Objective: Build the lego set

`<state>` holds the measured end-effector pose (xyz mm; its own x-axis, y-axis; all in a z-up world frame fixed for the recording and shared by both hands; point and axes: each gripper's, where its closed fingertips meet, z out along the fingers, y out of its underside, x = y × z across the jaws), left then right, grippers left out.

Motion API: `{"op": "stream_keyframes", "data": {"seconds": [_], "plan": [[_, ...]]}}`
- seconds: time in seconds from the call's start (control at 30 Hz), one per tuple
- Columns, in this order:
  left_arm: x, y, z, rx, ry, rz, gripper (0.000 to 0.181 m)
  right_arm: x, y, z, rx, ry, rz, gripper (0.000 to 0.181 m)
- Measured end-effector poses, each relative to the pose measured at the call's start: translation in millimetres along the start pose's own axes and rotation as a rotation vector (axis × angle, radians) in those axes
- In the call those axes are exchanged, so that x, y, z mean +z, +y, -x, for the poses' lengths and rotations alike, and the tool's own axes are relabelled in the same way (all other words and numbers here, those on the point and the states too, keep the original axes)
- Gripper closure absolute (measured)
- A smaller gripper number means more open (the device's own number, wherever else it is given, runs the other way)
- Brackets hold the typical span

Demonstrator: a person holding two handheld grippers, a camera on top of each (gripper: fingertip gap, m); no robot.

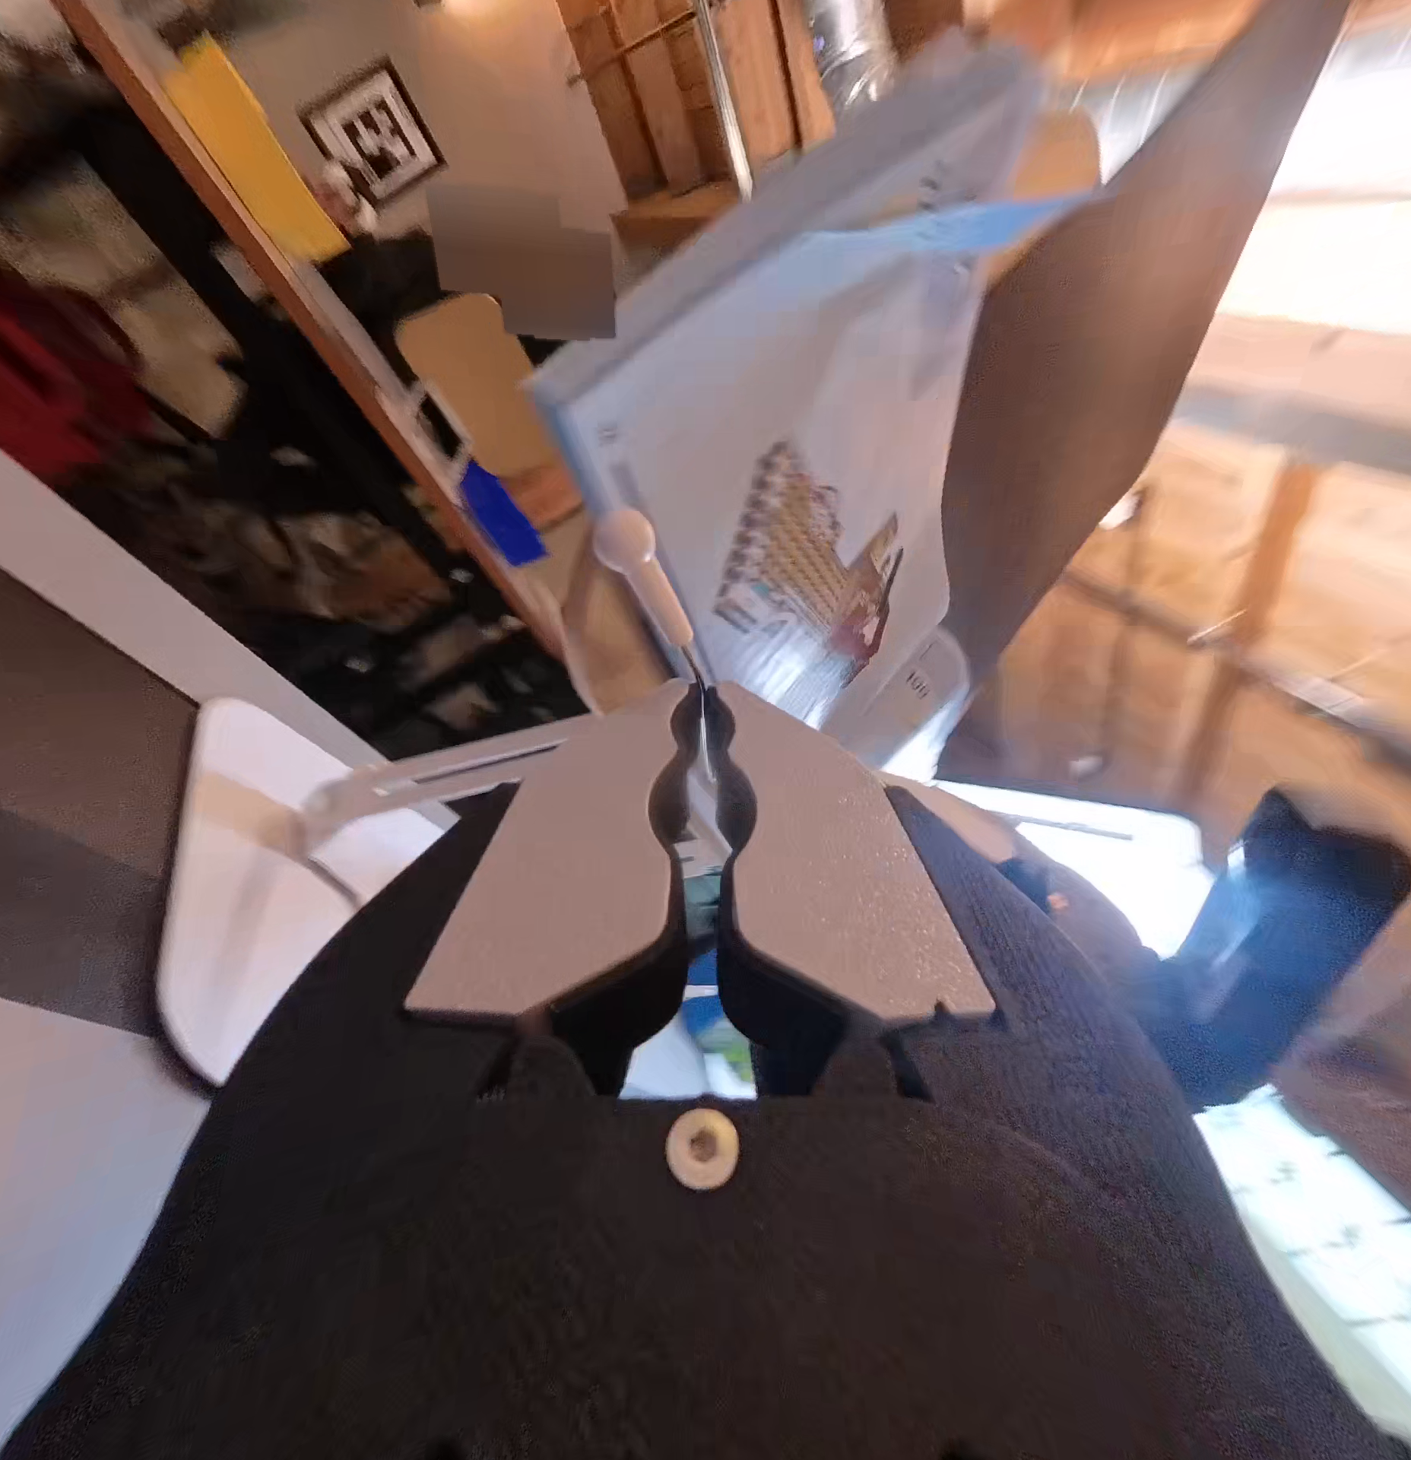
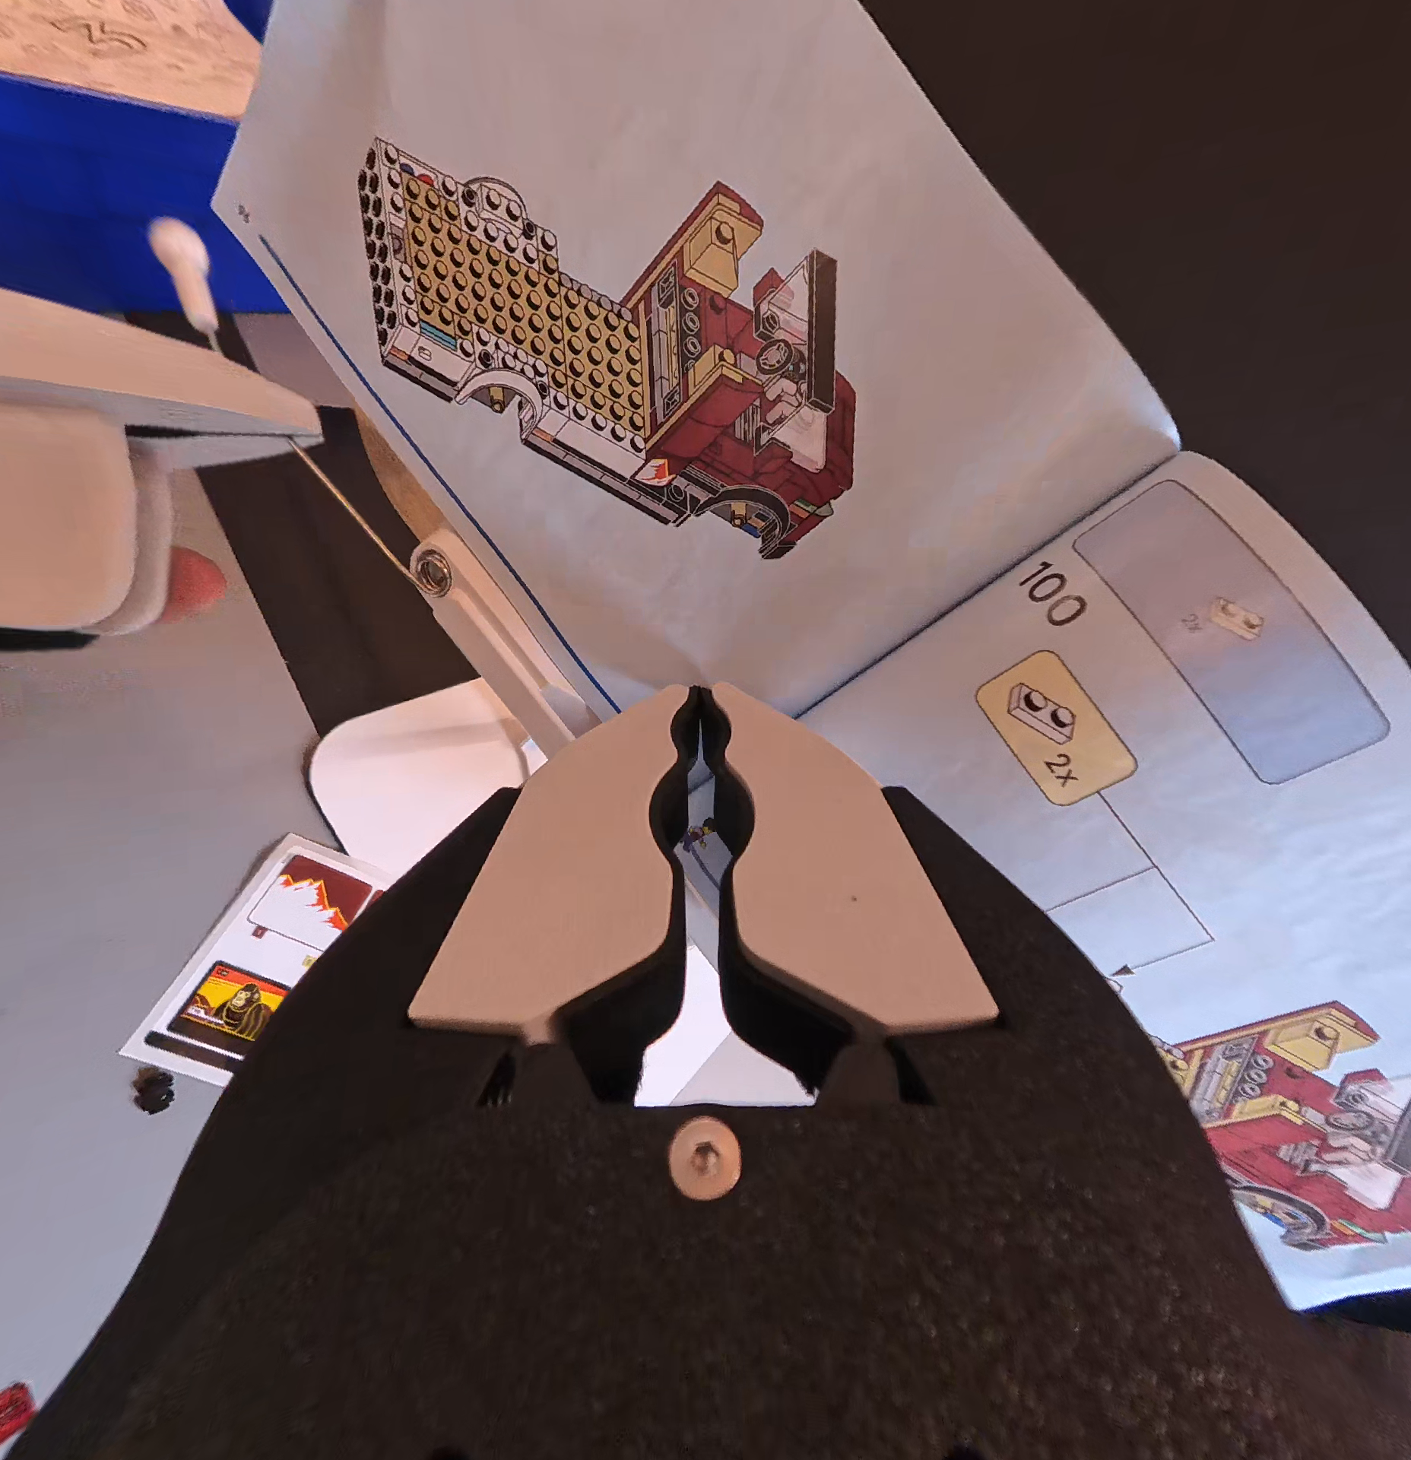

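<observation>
2 grippers: both have their jaws pressed together at the tips, and each one holds something thin.
Left gripper (image 1: 704, 695): closed on a thin wire (image 1: 645, 581) with a white knob on its end; the wire seems to belong to the white stand (image 2: 386, 782).
Right gripper (image 2: 701, 694): the tips meet on the lower edge of a raised page (image 2: 765, 616); I judge that it pinches this page.
Booklet (image 2: 1239, 908): the instruction booklet lies open in front of the right gripper, with 1 page standing up and the next page flat to the right.
Sticker sheet (image 2: 244, 972): flat on the grey table, just left of the right gripper.
Loose parts: 1 small black piece (image 2: 151, 1090) lies near the sticker sheet. The model itself is not in view.
Step in hand: probably turning the page, with the wire held out of the way.
How the page handles: thin, light and soft paper. It bends at once and can tear or crease at the fold. Best hold is near the free edge or corner, with a light pinch and a slow arc.
How the wire handles: stiff but springy and smooth, so it can slip out and snap back on the paper.
Risk: taking 2 pages together.
</observation>
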<state>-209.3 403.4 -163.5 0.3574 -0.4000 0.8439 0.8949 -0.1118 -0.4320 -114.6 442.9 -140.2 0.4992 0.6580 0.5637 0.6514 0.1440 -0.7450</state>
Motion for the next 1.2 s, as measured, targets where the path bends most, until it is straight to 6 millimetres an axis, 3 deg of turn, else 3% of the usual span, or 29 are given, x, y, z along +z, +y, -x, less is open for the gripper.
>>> {"op": "stream_keyframes", "data": {"seconds": [0.17,0.33,0.47,0.53,0.73,0.9,1.07,1.2], "plan": [[12,13,-35,0.759,-0.119,0.177,0.18,4,1,1,0.028,0.003,0.034,0.181],[36,40,-47,1.455,-0.154,0.47,0.179,3,1,3,0.074,-0.022,0.01,0.181],[44,69,-38,1.784,-0.11,0.728,0.18,3,0,4,0.102,-0.034,-0.009,0.181],[47,70,-35,1.918,-0.105,0.779,0.18,2,2,5,0.128,-0.052,-0.016,0.181],[48,73,-32,1.876,-0.08,0.878,0.18,-9,7,5,0.168,-0.094,-0.056,0.174],[44,68,-20,1.845,-0.122,0.852,0.18,-36,30,-9,0.268,-0.085,-0.114,0.164],[41,66,-20,1.839,-0.104,0.782,0.18,-66,84,-33,0.347,0.087,-0.162,0.145],[37,70,-28,1.823,-0.087,0.783,0.169,-60,130,-35,0.31,0.197,-0.081,0.144]]}}
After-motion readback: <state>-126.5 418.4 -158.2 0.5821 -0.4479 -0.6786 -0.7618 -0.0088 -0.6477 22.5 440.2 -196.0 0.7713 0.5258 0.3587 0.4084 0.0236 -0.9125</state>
